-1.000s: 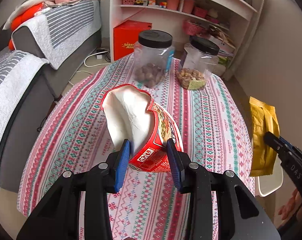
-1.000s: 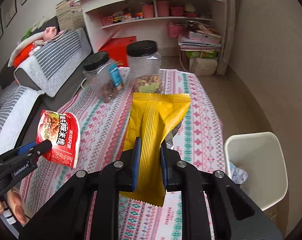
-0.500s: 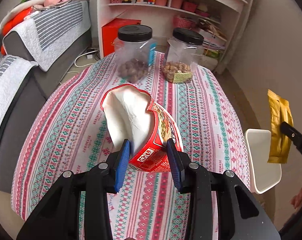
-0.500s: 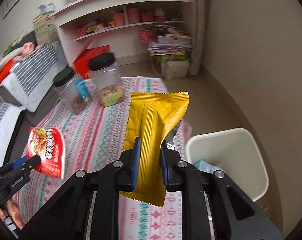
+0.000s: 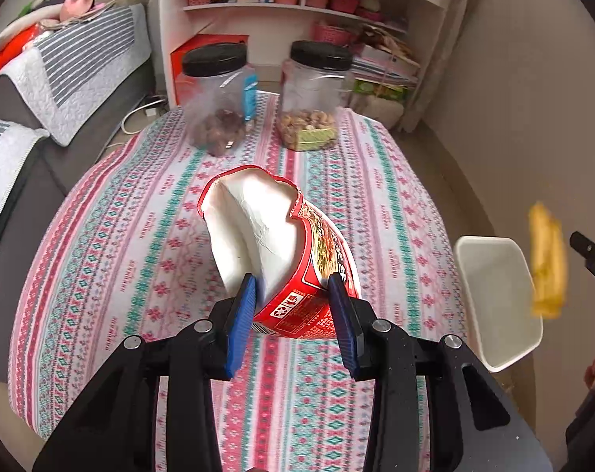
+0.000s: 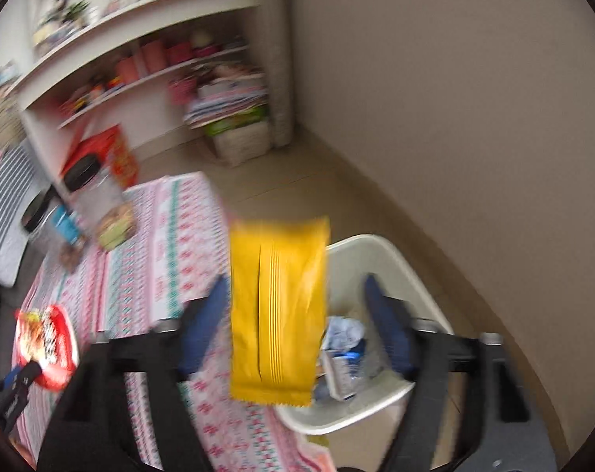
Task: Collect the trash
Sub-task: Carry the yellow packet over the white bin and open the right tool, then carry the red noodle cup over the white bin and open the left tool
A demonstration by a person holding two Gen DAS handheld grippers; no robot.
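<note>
- right gripper [image 6: 293, 314]: fingers [image 6: 207, 318] have just been opening and now stand wide apart. yellow wrapper [image 6: 277, 306] sits in the gap between them w/ clear space on both sides, so it is loose, not clamped.
- wrapper position: in the air, beside the desk edge. its lower end overlaps the near rim of the white bin [image 6: 380, 244]. in the left wrist view it reads as a blurred streak at the bin's far side. bin already holds crumpled trash.
- left gripper [image 5: 293, 306]: fingers [image 5: 240, 316] clamped on the base of the crushed red noodle cup [image 5: 281, 251], held above the desk [image 5: 120, 259]. cup mouth points away from the camera.
- risk 1: wrapper is light and flat, and approx. half of it hangs over the desk side of the rim. it could drift, catch the rim and land on the floor or desk. cause: release point near the bin edge, not over the centre.
- risk 2: right view is heavily blurred, i.e. gripper swinging at release. sideways carry could throw the wrapper past the bin.
- risk 3: cup wall is torn and soft. grip at the base could slip or fold the cup en route to the bin.
- risk 4: two jars [image 5: 214, 94] stand at the far end of the desk, well apart from the cup. low hazard.
</note>
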